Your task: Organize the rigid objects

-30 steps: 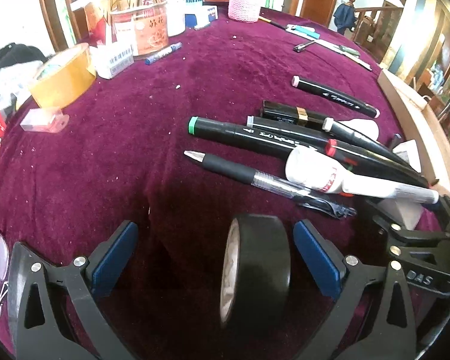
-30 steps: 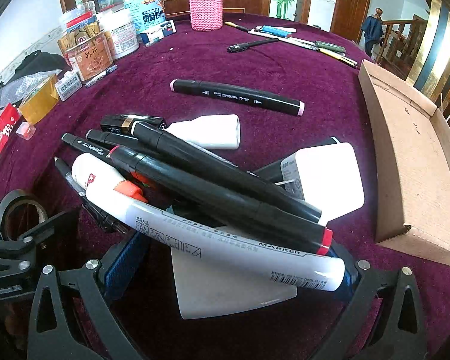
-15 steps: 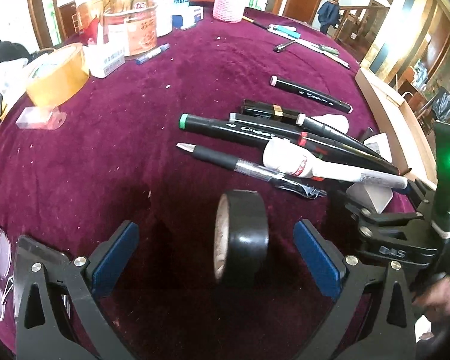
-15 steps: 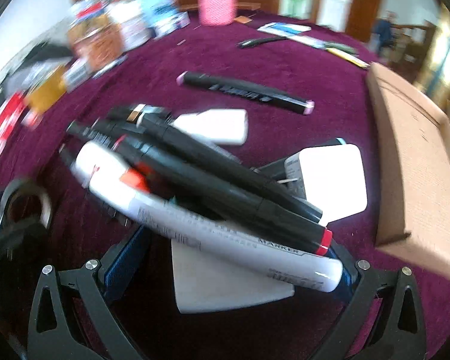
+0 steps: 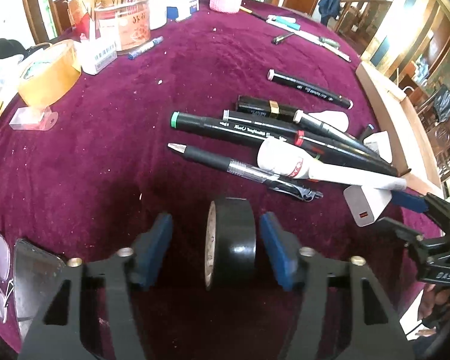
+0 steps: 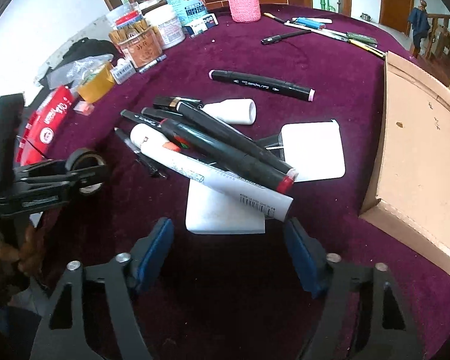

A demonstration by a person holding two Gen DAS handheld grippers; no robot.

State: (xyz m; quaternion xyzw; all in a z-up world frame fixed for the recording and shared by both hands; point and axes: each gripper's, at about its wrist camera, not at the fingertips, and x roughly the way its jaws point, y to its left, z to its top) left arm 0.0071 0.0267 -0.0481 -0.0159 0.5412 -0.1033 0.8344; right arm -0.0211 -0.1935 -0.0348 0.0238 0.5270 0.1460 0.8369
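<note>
A black tape roll (image 5: 234, 240) stands on edge on the purple cloth between the blue pads of my left gripper (image 5: 216, 240). Its jaws are closing and a gap shows on each side of the roll. In the right wrist view a pile of black markers (image 6: 225, 150) and a white marker (image 6: 213, 177) lies across a white block (image 6: 222, 213). My right gripper (image 6: 229, 240) is just short of that block. Its jaws are closing and the pads press on nothing. A cardboard box (image 6: 420, 150) lies open to the right.
Near the pile lie a black pen (image 5: 240, 168), a white charger (image 6: 312, 150), a white bottle (image 6: 234, 111) and a pink-capped marker (image 6: 261, 85). A yellow tape roll (image 5: 48, 72), jars and a pink knitted cup (image 6: 244, 0) stand at the back. Glasses (image 5: 0, 270) lie at the near left.
Both grippers' jaws have narrowed. My right gripper has drawn back and up, so the white marker now lies ahead of its fingers instead of between them. The left gripper stays around the tape roll.
</note>
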